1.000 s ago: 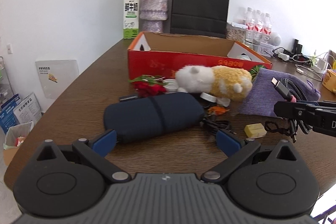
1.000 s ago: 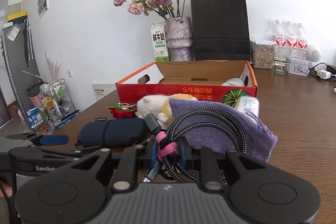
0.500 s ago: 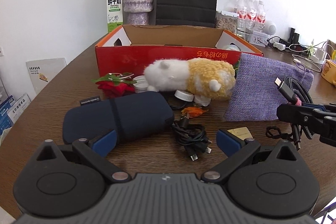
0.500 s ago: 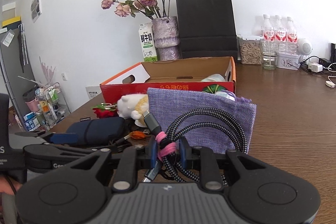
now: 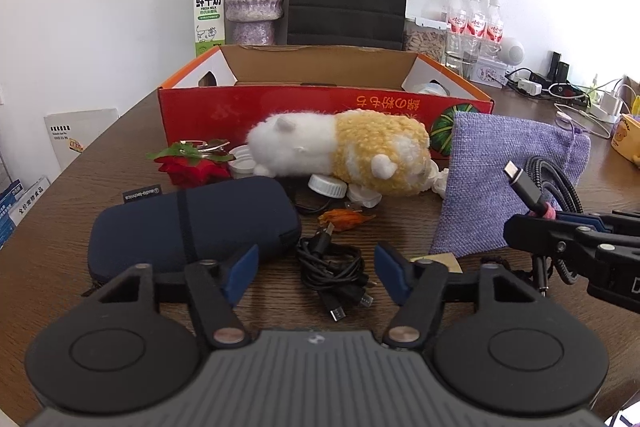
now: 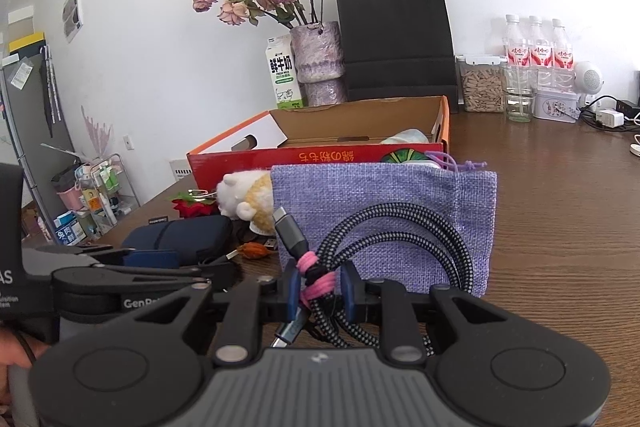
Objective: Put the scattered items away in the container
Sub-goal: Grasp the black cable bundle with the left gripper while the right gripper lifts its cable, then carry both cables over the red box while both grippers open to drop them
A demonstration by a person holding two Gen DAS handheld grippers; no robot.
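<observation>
Black cable bundle (image 5: 334, 273) lies on the wooden table (image 5: 60, 247), dead centre of the left wrist view, between the blue pads of the left gripper (image 5: 316, 273). Jaws are closing on it, pads not yet touching. Navy zip case (image 5: 192, 225) sits at 10 o'clock from the bundle, its near corner just beside the left pad — risk of pinching it along with the cable. Judgement: keep the fingers low and centred over the thickest part of the coil so no loose plug end trails out. Red cardboard box (image 5: 320, 111), the container, stands open at 12 o'clock beyond the plush toy (image 5: 340, 151); bottle caps (image 5: 327, 185) and a red rose (image 5: 188, 169) lie scattered in front of it. Right gripper (image 5: 520, 229) enters at 3 o'clock.

Right wrist view — right gripper (image 6: 320, 293) is narrow, clamped on a braided grey cable (image 6: 400, 227) at its pink tie (image 6: 316, 269); grip looks secure. Purple cloth pouch (image 6: 400, 195) lies directly ahead at 12 o'clock, the box (image 6: 320, 157) behind it. Judgement: lift clear over the pouch before releasing, since the box wall is taller than the loop hangs. Left gripper (image 6: 176, 261) shows at 9 o'clock, with a bit of the person's hand (image 6: 16, 351) at the edge
</observation>
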